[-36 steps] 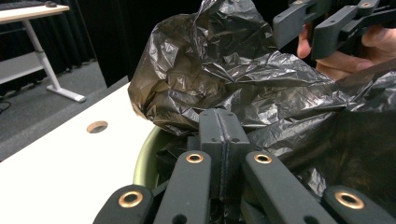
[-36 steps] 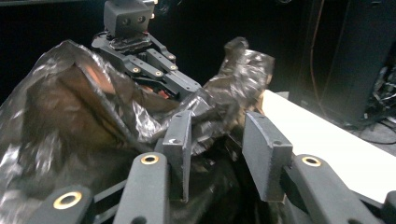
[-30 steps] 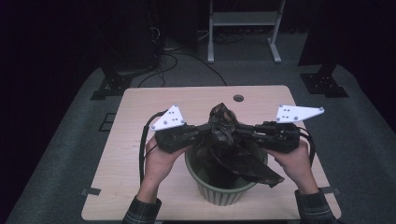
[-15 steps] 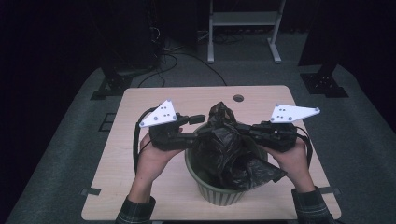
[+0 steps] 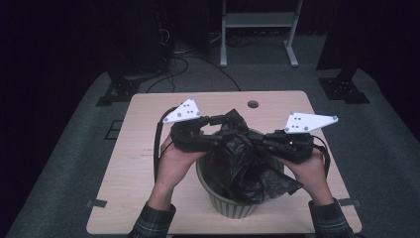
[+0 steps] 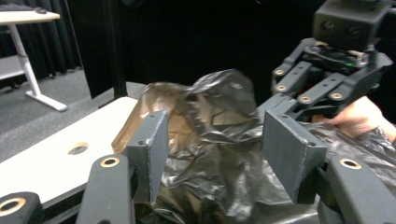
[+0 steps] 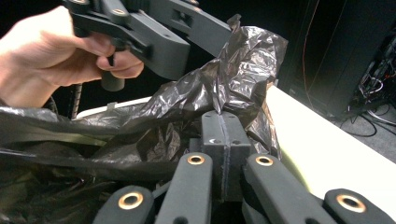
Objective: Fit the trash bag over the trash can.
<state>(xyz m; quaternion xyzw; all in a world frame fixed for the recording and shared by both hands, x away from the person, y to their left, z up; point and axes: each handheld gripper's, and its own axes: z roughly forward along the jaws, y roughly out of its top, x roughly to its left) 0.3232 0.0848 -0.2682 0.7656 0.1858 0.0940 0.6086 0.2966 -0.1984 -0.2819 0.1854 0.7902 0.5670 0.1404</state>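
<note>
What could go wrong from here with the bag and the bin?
The left gripper has just been opening and no longer presses the black bag, so that side may slump into the green bin. The right gripper, shut on a thin fold, could tear it or tip the bin.

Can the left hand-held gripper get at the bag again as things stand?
Probably yes: the left hand-held gripper, jaws just opened, faces the crumpled bag with nothing between.

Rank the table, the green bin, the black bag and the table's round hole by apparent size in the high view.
1. Table, plainly largest.
2. and 3. Black bag and green bin: unsure, since the bag covers most of the bin.
4. Round hole, smallest.
</note>
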